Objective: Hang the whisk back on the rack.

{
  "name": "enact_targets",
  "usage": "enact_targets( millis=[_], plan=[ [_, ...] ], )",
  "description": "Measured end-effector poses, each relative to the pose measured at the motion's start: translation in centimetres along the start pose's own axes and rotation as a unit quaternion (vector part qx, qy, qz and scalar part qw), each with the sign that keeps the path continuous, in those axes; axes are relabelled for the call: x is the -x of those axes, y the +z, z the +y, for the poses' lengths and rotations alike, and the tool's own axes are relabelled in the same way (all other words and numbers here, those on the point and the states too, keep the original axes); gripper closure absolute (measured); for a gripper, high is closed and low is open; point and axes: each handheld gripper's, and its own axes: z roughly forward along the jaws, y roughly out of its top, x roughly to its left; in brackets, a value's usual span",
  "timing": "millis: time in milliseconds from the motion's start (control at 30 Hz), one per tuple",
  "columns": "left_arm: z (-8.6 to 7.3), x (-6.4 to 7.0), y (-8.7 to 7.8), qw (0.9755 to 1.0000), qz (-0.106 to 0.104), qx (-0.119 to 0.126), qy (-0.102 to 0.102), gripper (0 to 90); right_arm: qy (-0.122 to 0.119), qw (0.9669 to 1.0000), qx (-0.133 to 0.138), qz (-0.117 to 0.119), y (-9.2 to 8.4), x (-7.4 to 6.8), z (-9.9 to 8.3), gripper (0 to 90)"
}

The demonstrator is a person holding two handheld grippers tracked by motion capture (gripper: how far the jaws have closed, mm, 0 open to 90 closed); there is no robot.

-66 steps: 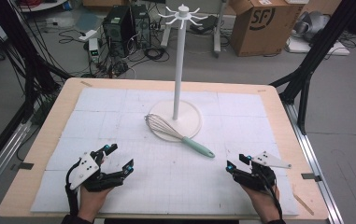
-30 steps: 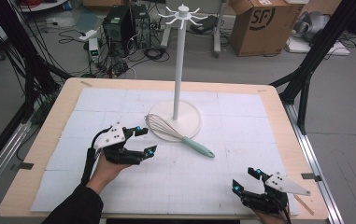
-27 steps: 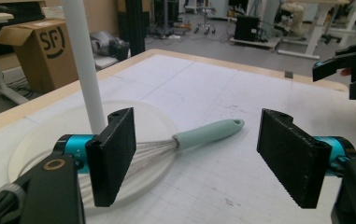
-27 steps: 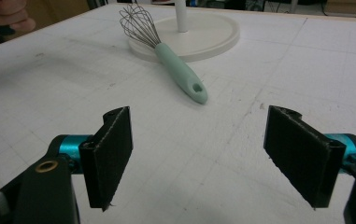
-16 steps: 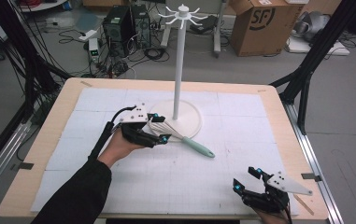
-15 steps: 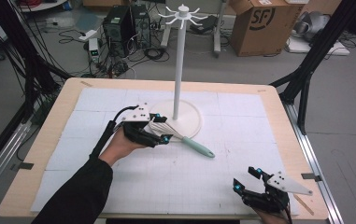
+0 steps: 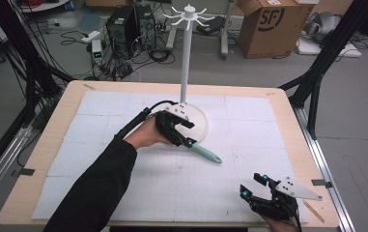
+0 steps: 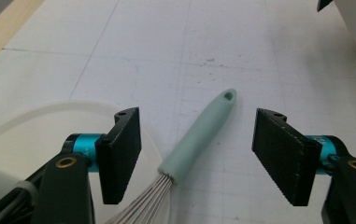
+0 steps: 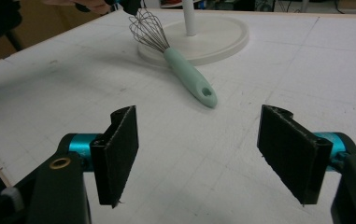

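Observation:
A whisk with a mint-green handle (image 7: 205, 153) (image 8: 199, 135) (image 9: 189, 77) lies on the white mat, its wire head resting on the round base (image 7: 200, 121) (image 9: 217, 35) of a tall white hook stand (image 7: 186, 53). My left gripper (image 7: 181, 131) (image 8: 196, 151) hovers open over the whisk where handle meets wires, one jaw on each side, not touching it. Near the table's front right edge my right gripper (image 7: 254, 186) (image 9: 208, 154) stands open with nothing between its jaws, facing the whisk from a distance.
The wooden table (image 7: 292, 121) carries a white gridded mat (image 7: 249, 140). Beyond the far edge stand a cardboard box (image 7: 273, 24), computer gear (image 7: 123, 21) and cables on the floor. Black frame struts (image 7: 317, 72) rise at the right.
My left gripper has travelled from the front left of the table forward and right to the whisk, staying open. My right gripper shifted slightly back toward the front edge early on, then held still.

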Motion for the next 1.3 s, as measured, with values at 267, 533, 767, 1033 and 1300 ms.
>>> enact_targets(
  millis=[267, 533, 767, 1033, 1300],
  plan=[
    [0.5, -1.0, 2.5, 0.9964, -0.023, -0.081, 0.013, 32.9, 0.010, 0.9998, 0.017, 0.002, -0.3, 0.2, 0.2, 26.2],
    [0.7, -1.0, 5.1, 0.9844, -0.033, -0.169, 0.036, 33.5, 0.015, 0.9995, 0.025, 0.009, -0.6, 0.4, 0.3, 26.1],
    [1.1, -0.8, 6.6, 0.9716, -0.041, -0.224, 0.065, 34.4, 0.015, 0.9994, 0.031, 0.010, -0.8, 0.5, 0.4, 26.0],
    [0.7, -0.8, 7.9, 0.9590, -0.036, -0.270, 0.078, 37.6, 0.015, 0.9991, 0.037, 0.015, -1.0, 0.5, 0.4, 26.0],
    [0.7, -0.9, 8.1, 0.9556, -0.007, -0.278, 0.096, 48.1, 0.020, 0.9989, 0.040, 0.016, -1.1, 0.6, 0.4, 26.4]
  ],
)
